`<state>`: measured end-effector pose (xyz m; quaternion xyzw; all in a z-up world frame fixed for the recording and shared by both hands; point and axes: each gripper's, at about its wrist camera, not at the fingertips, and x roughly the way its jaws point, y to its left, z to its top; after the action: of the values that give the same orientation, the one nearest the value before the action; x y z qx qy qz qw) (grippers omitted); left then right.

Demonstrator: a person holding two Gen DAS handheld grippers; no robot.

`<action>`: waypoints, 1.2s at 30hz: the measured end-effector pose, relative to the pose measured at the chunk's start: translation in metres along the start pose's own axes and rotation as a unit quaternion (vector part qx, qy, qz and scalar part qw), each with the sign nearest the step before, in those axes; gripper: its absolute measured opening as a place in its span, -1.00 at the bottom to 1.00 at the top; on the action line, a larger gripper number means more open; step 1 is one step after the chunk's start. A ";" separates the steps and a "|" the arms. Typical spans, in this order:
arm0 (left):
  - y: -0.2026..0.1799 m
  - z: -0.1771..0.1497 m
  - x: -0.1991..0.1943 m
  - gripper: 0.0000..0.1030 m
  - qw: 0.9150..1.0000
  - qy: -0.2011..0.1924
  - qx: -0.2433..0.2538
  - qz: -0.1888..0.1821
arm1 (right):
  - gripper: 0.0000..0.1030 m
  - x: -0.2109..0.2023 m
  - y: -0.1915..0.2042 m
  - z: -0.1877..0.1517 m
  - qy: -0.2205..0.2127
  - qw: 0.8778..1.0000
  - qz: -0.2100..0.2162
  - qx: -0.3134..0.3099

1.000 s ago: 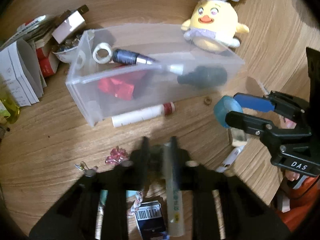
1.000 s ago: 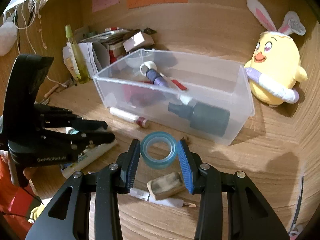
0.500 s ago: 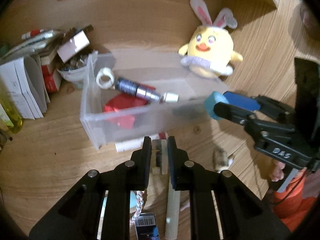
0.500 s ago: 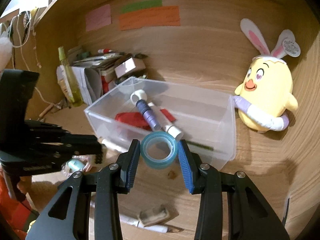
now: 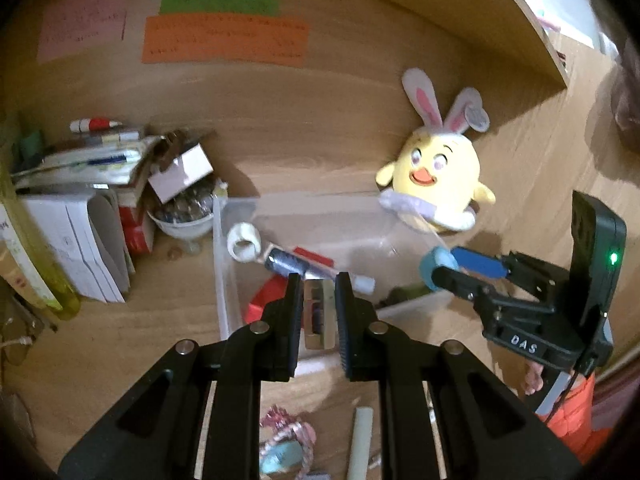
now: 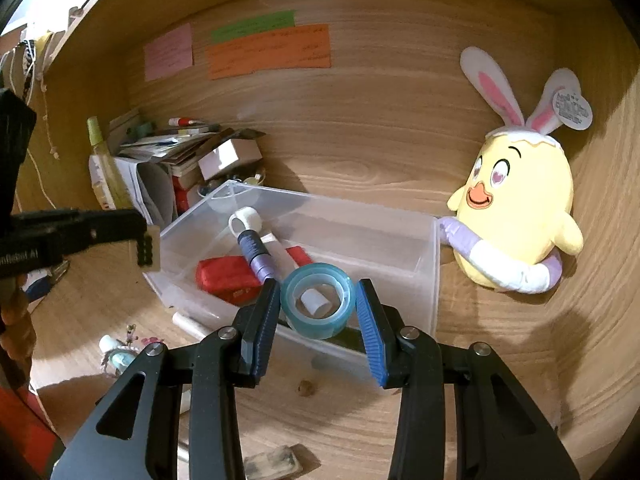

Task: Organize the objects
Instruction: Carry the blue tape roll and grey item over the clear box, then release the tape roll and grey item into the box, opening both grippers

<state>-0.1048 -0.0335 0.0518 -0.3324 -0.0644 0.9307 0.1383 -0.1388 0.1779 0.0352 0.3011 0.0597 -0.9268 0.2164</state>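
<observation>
Wood-grain desk (image 6: 360,420) and a matching wooden back wall (image 6: 380,128) are filling the whole space, with pink, green and orange paper notes (image 6: 268,50) sticking to the wall. Leaning against that wall on the right, a yellow plush chick with rabbit ears (image 6: 516,204) is sitting just beside, perhaps touching, the end of a clear plastic bin (image 6: 424,280). Over in the left corner a pile of books and papers (image 5: 80,184) is crowding a small white box (image 6: 230,158) and a tall yellow-green bottle (image 6: 104,160).

Inside the bin, a red packet (image 6: 224,274) is lying on the bottom, a dark purple tube (image 6: 254,256) is slanting across it, and a small white tape roll (image 6: 246,220) is resting near the far left corner.

Hovering over the bin's near wall, the right gripper (image 6: 318,306) is clenching a blue-green tape roll (image 6: 318,306) between its blue pads, hole facing the camera. To its left, the left gripper (image 5: 318,314) is squeezing tight on a small beige block with a dark centre (image 5: 318,314), holding it in the air above the bin's near left side.

On the desk in front of the bin, a white tube (image 6: 196,326), a pinkish beaded trinket (image 5: 284,436) and another beige block (image 6: 272,462) are lying loose.
</observation>
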 end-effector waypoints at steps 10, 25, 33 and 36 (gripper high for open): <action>0.017 0.013 0.032 -0.70 1.000 0.017 -0.021 0.013 | -0.31 0.021 -0.006 0.011 0.013 1.000 -0.010 0.002; 0.028 0.006 0.072 -0.70 0.998 0.049 -0.022 0.030 | -0.31 0.072 -0.019 0.010 0.069 0.997 -0.033 0.006; 0.022 0.002 0.086 -0.70 0.997 0.064 0.002 0.030 | -0.31 0.081 -0.018 0.011 0.073 0.997 -0.035 0.002; 0.021 0.000 0.088 -0.70 0.997 0.068 0.005 0.033 | -0.31 0.081 -0.019 0.011 0.072 0.997 -0.035 0.004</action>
<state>-0.1746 -0.0269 -0.0051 -0.3964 -0.0390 0.9102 0.1135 -0.2117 0.1626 -0.0040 0.3656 0.0814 -0.9099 0.1781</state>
